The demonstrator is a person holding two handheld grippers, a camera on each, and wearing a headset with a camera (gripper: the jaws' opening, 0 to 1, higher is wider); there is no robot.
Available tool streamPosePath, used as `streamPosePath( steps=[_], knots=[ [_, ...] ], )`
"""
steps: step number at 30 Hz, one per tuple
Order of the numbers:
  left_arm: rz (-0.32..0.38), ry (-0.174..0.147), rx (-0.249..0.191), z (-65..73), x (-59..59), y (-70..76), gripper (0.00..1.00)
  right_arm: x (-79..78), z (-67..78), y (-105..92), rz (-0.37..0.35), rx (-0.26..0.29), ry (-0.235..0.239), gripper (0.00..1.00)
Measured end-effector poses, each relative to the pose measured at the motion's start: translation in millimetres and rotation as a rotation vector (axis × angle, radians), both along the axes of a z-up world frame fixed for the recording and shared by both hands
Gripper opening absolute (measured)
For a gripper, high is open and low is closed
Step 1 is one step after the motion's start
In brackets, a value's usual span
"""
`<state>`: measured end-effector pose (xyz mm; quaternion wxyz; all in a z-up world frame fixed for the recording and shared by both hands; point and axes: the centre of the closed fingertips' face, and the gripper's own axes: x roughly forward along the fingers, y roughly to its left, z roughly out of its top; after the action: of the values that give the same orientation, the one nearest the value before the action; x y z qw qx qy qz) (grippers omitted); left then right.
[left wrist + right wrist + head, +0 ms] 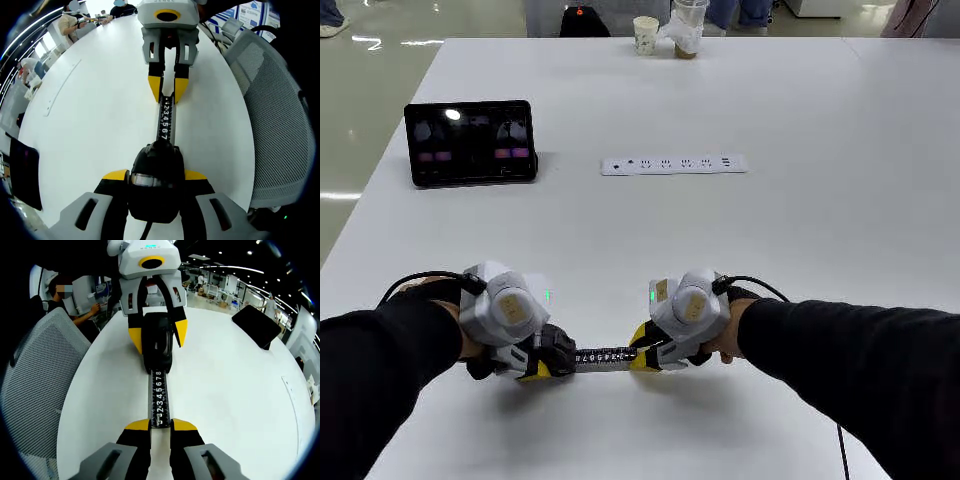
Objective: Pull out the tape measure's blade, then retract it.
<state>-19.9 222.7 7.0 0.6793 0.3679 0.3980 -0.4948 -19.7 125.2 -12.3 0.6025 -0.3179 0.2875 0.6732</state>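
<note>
A black tape measure case [156, 176] sits between the yellow-tipped jaws of my left gripper [155, 176], which is shut on it; in the head view the case [555, 355] is at the near edge of the white table. A short length of black blade [605, 356] with white numbers runs from the case to my right gripper [645, 357]. The right gripper [160, 426] is shut on the blade's end [160, 412]. In the right gripper view the case [157, 342] stands ahead in the left gripper's jaws. The two grippers face each other, a hand's width apart.
A dark tablet [470, 141] lies at the table's left, a white power strip [674, 164] in the middle, paper cups [646, 34] at the far edge. A grey mesh chair [280, 120] stands beside the table. A cable [840, 450] trails off the front.
</note>
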Motion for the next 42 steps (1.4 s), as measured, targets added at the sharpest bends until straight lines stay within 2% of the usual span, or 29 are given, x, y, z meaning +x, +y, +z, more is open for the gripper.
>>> streamPosePath(
  steps=[42],
  knots=[
    [0.009,-0.001,-0.002,-0.5,0.1,-0.4,0.34,3.2,-0.2,-25.3,-0.036,-0.022,0.014,0.11]
  ],
)
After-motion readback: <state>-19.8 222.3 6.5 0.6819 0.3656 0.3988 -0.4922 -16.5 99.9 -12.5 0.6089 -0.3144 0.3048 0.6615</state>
